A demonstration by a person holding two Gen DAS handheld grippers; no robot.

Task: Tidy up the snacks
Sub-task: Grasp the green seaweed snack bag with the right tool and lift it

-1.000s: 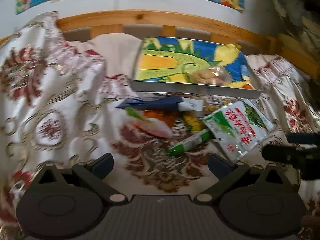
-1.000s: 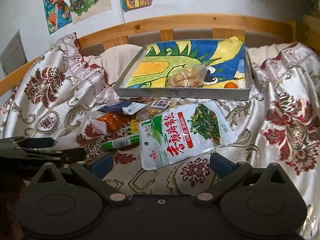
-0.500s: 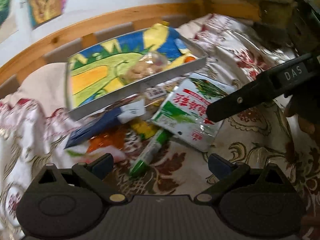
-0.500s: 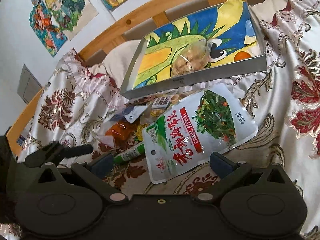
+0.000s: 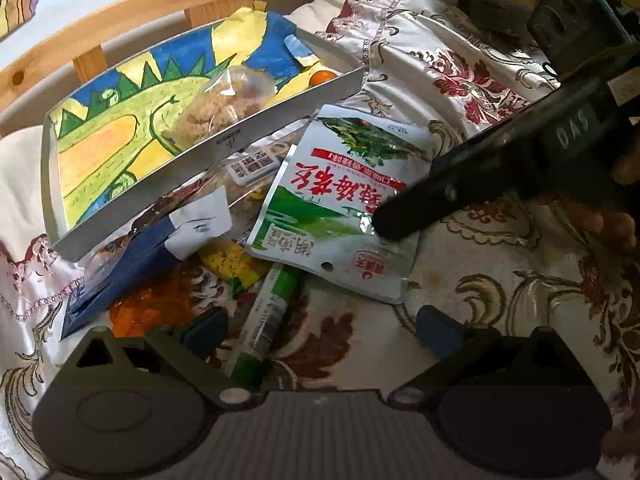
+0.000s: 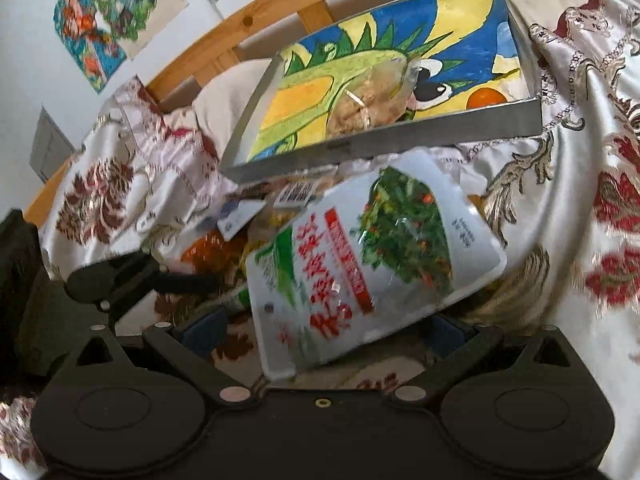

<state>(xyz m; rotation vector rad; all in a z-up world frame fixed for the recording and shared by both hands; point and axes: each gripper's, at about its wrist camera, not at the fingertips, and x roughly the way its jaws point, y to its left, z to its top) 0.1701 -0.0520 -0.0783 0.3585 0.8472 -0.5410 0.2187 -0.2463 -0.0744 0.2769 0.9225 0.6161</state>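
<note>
A pile of snacks lies on the patterned cloth in front of a metal tray (image 5: 208, 152) lined with a dinosaur drawing. On the pile is a white-and-green pouch (image 5: 340, 200). My right gripper (image 6: 324, 328) is open, and the near end of the pouch (image 6: 360, 272) reaches between its fingers. In the left wrist view one right finger (image 5: 440, 196) crosses the pouch's edge. My left gripper (image 5: 320, 330) is open, low over a green stick snack (image 5: 264, 316) whose near end lies by the left finger. The tray holds a clear bag (image 5: 224, 108) and an orange (image 5: 323, 76).
Beside the pouch lie a blue packet (image 5: 120, 272), an orange packet (image 5: 152, 308) and a yellow packet (image 5: 232, 260). A wooden rail (image 5: 160, 4) runs behind the tray. Rumpled floral cloth (image 5: 500, 288) spreads to the right. The left gripper's body (image 6: 120, 280) shows at the left of the right wrist view.
Both grippers have closed in on the snack pile. The right one has come down around the pouch's near end; the left has swung right and lower, over the green stick.
</note>
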